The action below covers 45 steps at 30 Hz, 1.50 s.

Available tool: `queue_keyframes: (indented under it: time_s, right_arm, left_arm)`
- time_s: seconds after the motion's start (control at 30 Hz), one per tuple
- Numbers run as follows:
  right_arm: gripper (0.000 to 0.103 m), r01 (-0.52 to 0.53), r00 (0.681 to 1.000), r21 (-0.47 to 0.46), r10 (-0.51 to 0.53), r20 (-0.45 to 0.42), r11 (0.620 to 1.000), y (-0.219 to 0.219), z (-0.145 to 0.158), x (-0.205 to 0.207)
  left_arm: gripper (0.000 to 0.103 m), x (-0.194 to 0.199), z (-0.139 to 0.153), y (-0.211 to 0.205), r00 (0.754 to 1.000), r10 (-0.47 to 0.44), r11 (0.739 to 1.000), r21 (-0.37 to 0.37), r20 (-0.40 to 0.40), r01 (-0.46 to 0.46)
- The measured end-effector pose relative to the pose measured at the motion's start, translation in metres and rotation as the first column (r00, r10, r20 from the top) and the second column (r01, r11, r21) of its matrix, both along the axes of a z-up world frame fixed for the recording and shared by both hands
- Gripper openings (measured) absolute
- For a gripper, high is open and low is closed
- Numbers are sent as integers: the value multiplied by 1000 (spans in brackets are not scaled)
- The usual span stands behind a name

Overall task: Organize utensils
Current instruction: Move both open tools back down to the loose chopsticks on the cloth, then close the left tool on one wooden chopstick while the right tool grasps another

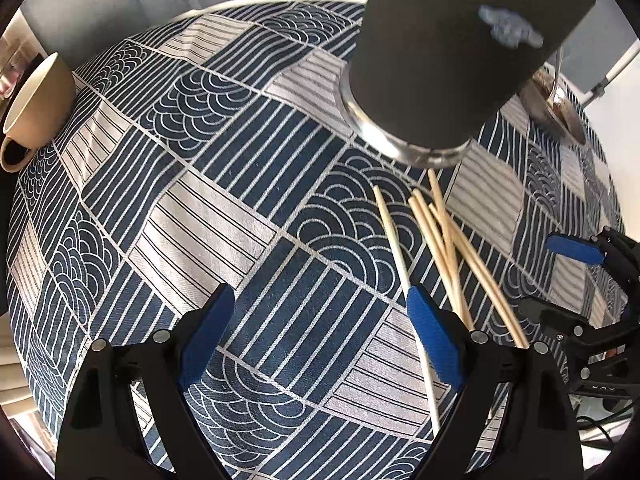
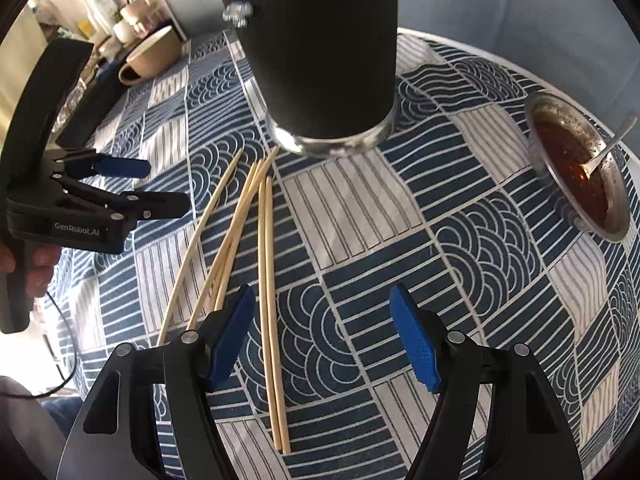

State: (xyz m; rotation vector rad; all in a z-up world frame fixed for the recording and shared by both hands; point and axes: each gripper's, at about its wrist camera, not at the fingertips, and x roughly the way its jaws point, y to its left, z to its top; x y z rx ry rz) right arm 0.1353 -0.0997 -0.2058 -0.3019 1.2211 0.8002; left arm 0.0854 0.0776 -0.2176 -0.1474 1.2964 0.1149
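From the left wrist, the left tool (image 1: 316, 332) hangs wide open and empty over the counter (image 1: 224, 216), with the chopsticks (image 1: 448, 240) loose beside the black holder (image 1: 448, 60). From the right wrist, the right tool (image 2: 324, 340) is also open and empty above them, so I judge the sorting not yet begun.

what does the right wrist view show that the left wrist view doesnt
Only the right wrist view shows a hand holding the left gripper, and the red sauce inside the bowl. Only the left wrist view shows the tan cup's handle clearly. Both show the chopsticks, the black tumbler, the cup, the patterned tablecloth and open fingers.
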Motion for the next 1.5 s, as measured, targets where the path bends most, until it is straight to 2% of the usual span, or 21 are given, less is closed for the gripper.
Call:
queue_keyframes:
  time_s: [0.27,0.4,0.67,0.83,0.9,1.0,1.13,1.33,1.4,1.5]
  right_arm:
    - [66,-12,1000,-65,13,23,998,9,-11,-1]
    - [71,-17,999,-79,19,29,997,16,-11,-2]
    - [75,-60,996,-125,67,56,990,35,-14,-9]
    - [74,-25,998,-53,28,60,998,28,-2,-5]
    - [74,-12,997,-88,18,69,996,28,-4,-2]
    - [74,-26,998,-131,34,61,991,30,-11,-1]
    - [75,-32,997,-146,42,64,989,32,-16,-5]
    - [75,-8,997,-160,20,72,987,28,-18,-3]
    - [75,8,999,-161,0,54,987,25,-17,0]
    - [75,26,1000,-171,-23,22,985,23,-18,3]
  left_arm:
    - [89,0,-9,-4,999,-29,998,48,-18,30]
    - [91,2,-11,-11,998,-52,994,97,-22,54]
    - [92,8,-11,-20,998,-49,995,90,-41,53]
    - [92,18,-1,-28,999,-44,996,73,-12,44]
    - [92,22,-2,-29,999,-39,994,99,-26,41]
    - [93,28,-6,-30,998,-38,995,92,-42,42]
    - [92,36,-8,-34,999,-29,997,72,-33,31]
    - [95,32,-18,-40,998,-26,996,88,-52,31]
    - [95,33,-28,-51,997,-31,995,95,-68,38]
    - [96,35,-28,-58,998,-35,994,101,-60,41]
